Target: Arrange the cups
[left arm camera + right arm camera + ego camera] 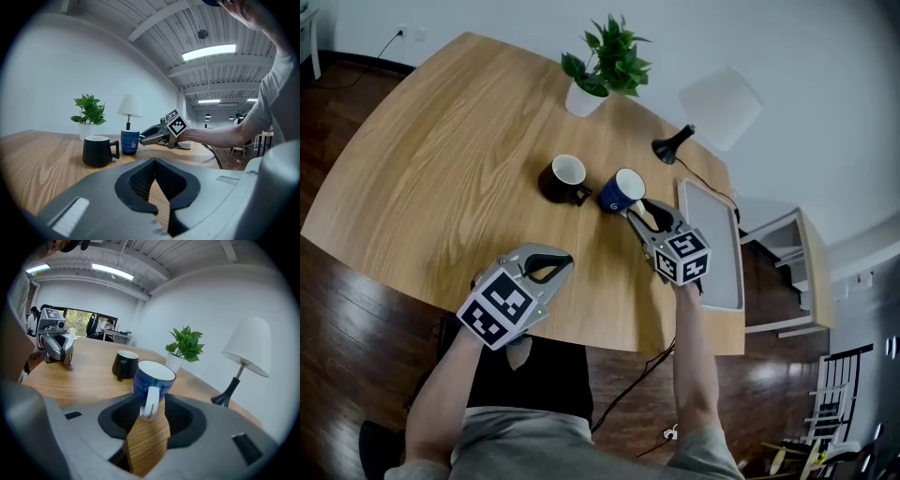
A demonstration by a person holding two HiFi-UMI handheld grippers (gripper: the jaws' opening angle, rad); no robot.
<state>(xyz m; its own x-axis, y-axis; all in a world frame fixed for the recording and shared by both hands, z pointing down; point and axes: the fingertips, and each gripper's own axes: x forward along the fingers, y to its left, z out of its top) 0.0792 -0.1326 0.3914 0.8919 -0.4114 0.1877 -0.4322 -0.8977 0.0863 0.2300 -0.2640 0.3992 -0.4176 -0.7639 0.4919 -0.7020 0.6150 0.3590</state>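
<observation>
Nearest the person, at lower left of the head view, the left gripper (566, 260) hangs over the near edge of the table (431, 169), its fingers pressed together on nothing. To its right, the right gripper (632, 213) points toward frame centre. Its fingers are spread, with the handle (149, 404) of the blue cup (622, 190) standing between them, and the pads do not appear to press it. That cup stands on the table just right of the black cup (562, 178), close but apart. Farther off, at the top, are the potted plant (605, 66) and the lamp (675, 142). A pinch on that thin handle alone could let the cup swing or tip when lifted, and a forward shove could knock it into the black cup.
</observation>
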